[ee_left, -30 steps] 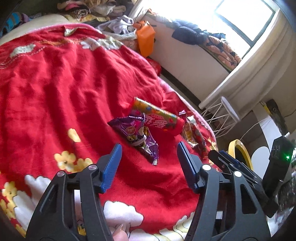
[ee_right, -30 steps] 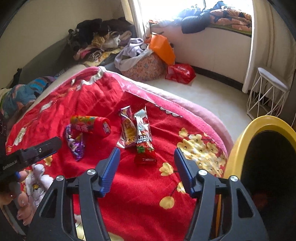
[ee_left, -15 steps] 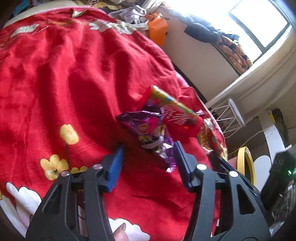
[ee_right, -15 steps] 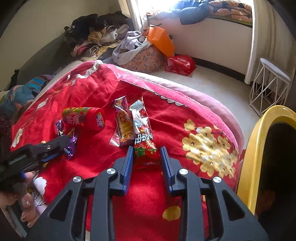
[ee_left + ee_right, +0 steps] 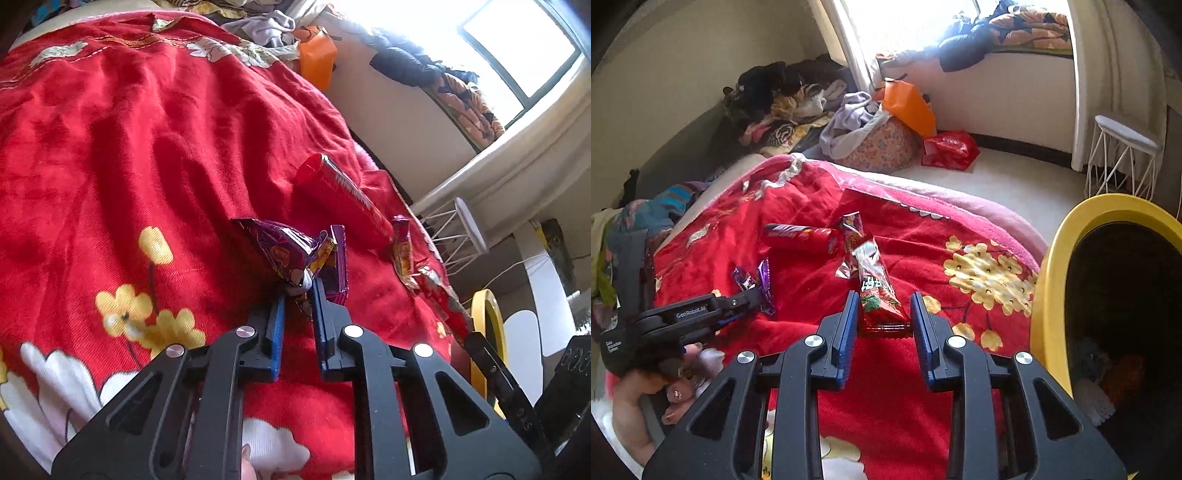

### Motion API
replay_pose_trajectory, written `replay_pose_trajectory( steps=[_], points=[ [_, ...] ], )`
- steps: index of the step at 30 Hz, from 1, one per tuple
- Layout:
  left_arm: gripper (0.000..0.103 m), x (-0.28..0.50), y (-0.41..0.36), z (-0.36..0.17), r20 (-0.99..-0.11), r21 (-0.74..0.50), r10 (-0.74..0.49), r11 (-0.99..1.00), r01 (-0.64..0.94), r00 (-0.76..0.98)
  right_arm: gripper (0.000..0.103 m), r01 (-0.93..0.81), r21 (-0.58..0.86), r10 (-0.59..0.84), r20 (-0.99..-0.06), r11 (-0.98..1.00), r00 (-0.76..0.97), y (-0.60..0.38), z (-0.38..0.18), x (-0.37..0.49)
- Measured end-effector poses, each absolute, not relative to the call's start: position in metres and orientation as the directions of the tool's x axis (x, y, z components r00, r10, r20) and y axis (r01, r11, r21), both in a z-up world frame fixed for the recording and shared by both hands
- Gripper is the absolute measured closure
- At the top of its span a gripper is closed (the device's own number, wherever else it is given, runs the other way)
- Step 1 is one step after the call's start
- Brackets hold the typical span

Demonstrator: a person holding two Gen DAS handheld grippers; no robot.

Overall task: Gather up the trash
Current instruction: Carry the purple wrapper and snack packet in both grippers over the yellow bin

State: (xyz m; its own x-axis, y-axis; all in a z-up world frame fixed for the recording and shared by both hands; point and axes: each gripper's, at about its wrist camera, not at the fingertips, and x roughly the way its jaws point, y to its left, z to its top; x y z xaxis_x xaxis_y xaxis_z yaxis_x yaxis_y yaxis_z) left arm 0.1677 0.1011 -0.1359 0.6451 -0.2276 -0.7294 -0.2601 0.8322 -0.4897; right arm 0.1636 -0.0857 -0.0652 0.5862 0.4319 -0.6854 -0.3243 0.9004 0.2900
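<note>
Two grippers, left (image 5: 297,295) clenched on purple wrapper (image 5: 284,251), right (image 5: 884,314) gripping red packet (image 5: 879,295) (yellow bin (image 5: 1045,295) alongside).

The red blanket (image 5: 155,155) is soft fuzzy cloth, the purple wrapper (image 5: 284,251) and red wrapper (image 5: 879,295) are shiny crinkly foil, and the yellow bin (image 5: 1049,295) is smooth plastic.

Both views are taken from close above the red blanket (image 5: 110,147), angled down along gripper fingers toward the window side. The left wrist view is set lowest, near the purple wrapper (image 5: 284,251). That wrapper (image 5: 764,280), the red tube (image 5: 801,236) and the yellow bin (image 5: 1045,295) are shared by the 2 views.
</note>
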Motion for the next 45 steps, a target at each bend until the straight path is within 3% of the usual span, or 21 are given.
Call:
replay_pose_trajectory(
  steps=[17, 18, 45],
  points=[
    [0.095, 0.145, 0.069, -0.081, -0.643, -0.467, -0.246, 0.877, -0.117, 0.725, 0.077, -0.343, 0.329, 0.475, -0.607, 0.880, 0.637, -0.102, -0.031, 0.137],
    [0.095, 0.144, 0.065, -0.077, -0.637, -0.467, -0.252, 0.878, -0.104, 0.729, 0.085, -0.343, 0.326, 0.473, -0.604, 0.881, 0.641, -0.104, -0.028, 0.136],
    [0.095, 0.139, -0.012, -0.049, -0.585, -0.449, -0.373, 0.888, 0.095, 0.720, 0.085, -0.144, 0.325, 0.313, -0.556, 0.934, 0.770, -0.206, -0.009, 0.121]
  ],
)
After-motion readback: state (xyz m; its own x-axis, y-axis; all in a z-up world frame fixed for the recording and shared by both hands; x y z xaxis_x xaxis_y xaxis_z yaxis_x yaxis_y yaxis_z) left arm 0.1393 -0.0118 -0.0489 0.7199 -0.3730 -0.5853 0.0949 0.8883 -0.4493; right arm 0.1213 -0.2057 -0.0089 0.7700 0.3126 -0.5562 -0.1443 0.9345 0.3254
